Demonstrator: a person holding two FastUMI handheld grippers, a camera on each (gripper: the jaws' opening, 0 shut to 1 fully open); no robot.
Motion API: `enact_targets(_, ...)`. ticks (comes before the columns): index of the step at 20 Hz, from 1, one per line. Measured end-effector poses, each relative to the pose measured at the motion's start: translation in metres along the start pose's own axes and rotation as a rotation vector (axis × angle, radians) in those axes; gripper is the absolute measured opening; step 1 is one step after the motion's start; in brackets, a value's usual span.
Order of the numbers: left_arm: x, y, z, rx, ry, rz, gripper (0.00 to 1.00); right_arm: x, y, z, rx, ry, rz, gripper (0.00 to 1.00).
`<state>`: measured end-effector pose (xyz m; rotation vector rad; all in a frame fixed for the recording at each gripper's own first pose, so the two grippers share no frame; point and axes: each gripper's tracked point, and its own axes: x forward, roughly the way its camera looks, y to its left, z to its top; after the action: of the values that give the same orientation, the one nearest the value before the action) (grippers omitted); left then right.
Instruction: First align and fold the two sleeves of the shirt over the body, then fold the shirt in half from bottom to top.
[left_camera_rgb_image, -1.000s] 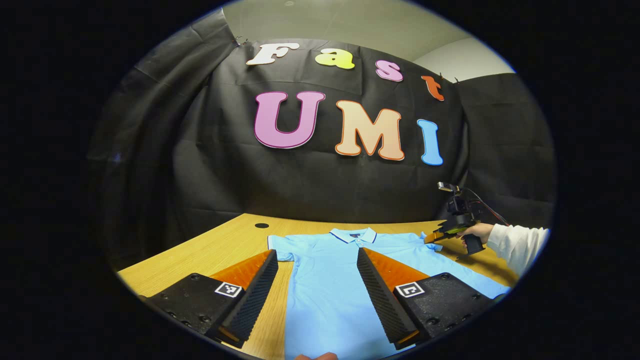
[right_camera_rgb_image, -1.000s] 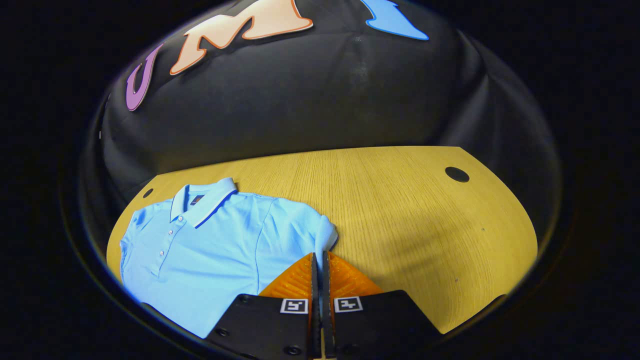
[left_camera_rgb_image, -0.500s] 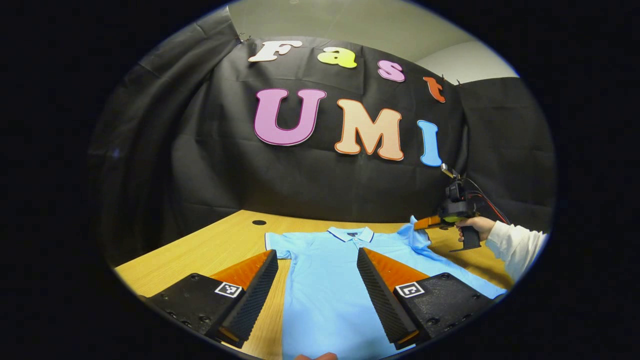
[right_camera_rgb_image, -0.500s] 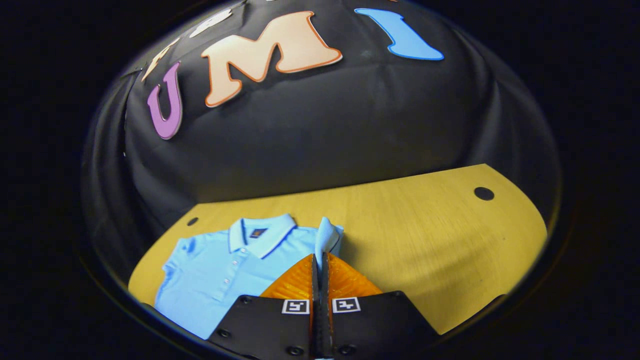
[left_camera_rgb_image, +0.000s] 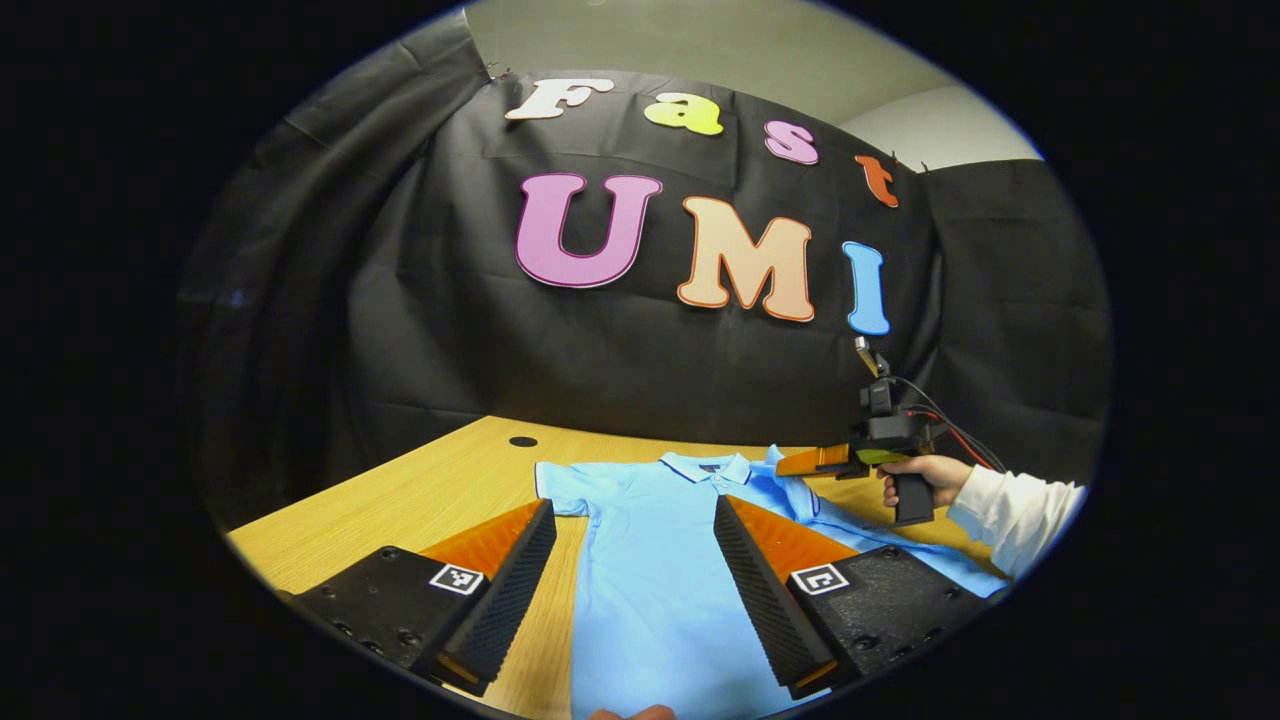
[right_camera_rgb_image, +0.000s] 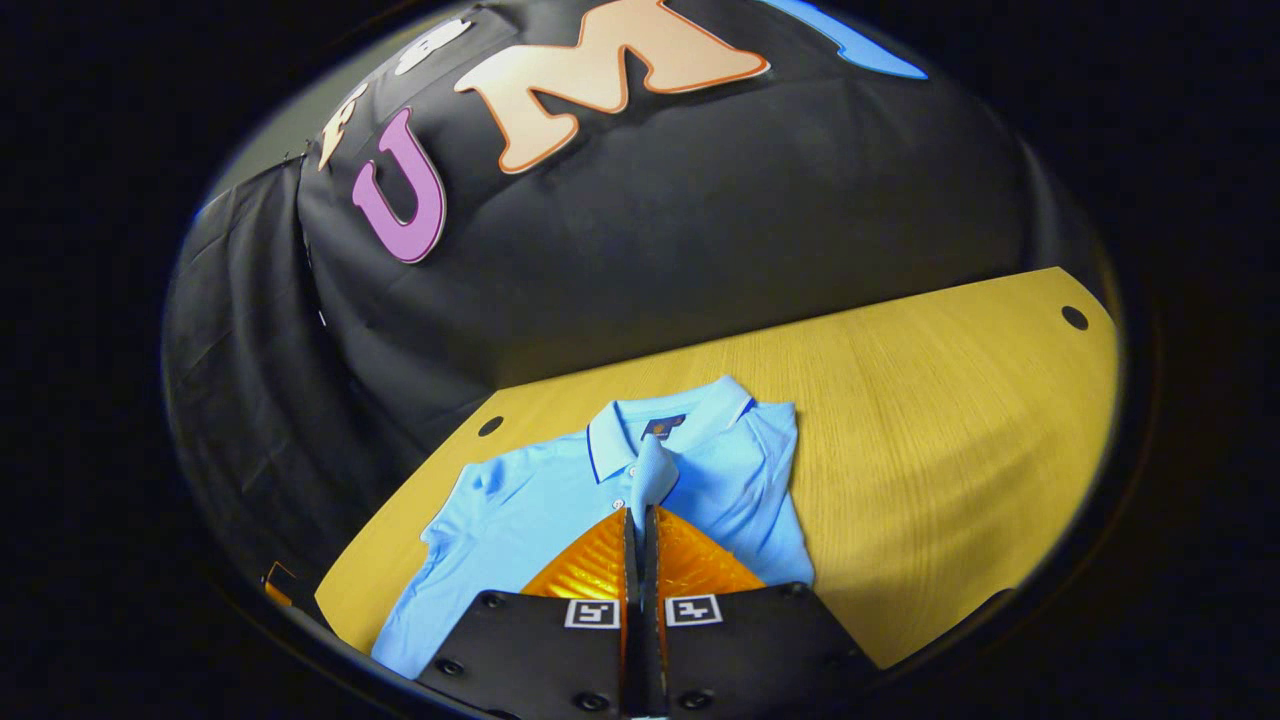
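A light blue polo shirt (left_camera_rgb_image: 650, 560) lies collar-away on the wooden table (left_camera_rgb_image: 440, 490). My left gripper (left_camera_rgb_image: 635, 515) hovers open above the shirt's lower body, nothing between its fingers. In the right gripper view, my right gripper (right_camera_rgb_image: 640, 512) is shut on the shirt's right sleeve (right_camera_rgb_image: 652, 478), holding it lifted over the chest near the collar (right_camera_rgb_image: 665, 425). In the left gripper view the same right gripper (left_camera_rgb_image: 800, 462) appears at the far right, held by a hand with a white sleeve (left_camera_rgb_image: 1010, 505). The shirt's other sleeve (left_camera_rgb_image: 560, 490) lies flat.
The table has a round cable hole (left_camera_rgb_image: 522, 441) near its back left corner and another (right_camera_rgb_image: 1074, 318) at its back right. Bare wood (right_camera_rgb_image: 930, 430) stretches to the right of the shirt. The black cloth wall stands close behind the table.
My right gripper has lifted the right sleeve off the table and carried it inward over the shirt's chest toward the collar. My left gripper has stayed open in place.
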<state>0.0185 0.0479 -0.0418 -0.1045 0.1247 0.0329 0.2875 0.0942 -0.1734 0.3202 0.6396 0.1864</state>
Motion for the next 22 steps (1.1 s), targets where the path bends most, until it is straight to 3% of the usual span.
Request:
enact_targets(2, 0.002, 0.003, -0.001, 0.0, 0.002, 0.007, 0.95, -0.001, 0.011, -0.005, 0.015, 0.013, 0.032, 0.03)
enact_targets(4, 0.003, 0.005, -0.004, -0.005, 0.009, 0.013, 0.95, -0.005, 0.017, -0.012, -0.019, 0.026, 0.047, 0.16)
enact_targets(5, 0.004, 0.005, -0.007, -0.011, 0.017, 0.012, 0.95, -0.01, 0.018, -0.014, -0.056, 0.025, 0.047, 0.4)
enact_targets(6, 0.006, 0.005, -0.011, -0.016, 0.028, 0.013, 0.95, -0.017, 0.02, -0.012, -0.087, 0.01, 0.05, 0.47)
enact_targets(8, 0.008, 0.007, -0.018, -0.03, 0.049, 0.015, 0.95, -0.034, 0.03, -0.01, -0.107, -0.026, 0.074, 0.98)
enact_targets(13, 0.027, 0.026, -0.029, -0.035, 0.1, 0.048, 0.95, -0.108, 0.036, 0.0, -0.134, -0.166, 0.084, 0.98)
enact_targets(14, 0.033, 0.029, -0.028, -0.033, 0.112, 0.042, 0.95, -0.126, 0.035, 0.002, -0.149, -0.205, 0.071, 0.94)
enact_targets(17, 0.059, 0.036, -0.036, -0.042, 0.186, 0.008, 0.95, -0.18, 0.032, -0.002, -0.189, -0.312, 0.042, 0.98)
enact_targets(22, 0.113, 0.051, -0.04, -0.021, 0.277, -0.018, 0.95, -0.236, 0.008, -0.027, -0.237, -0.366, -0.028, 0.98)
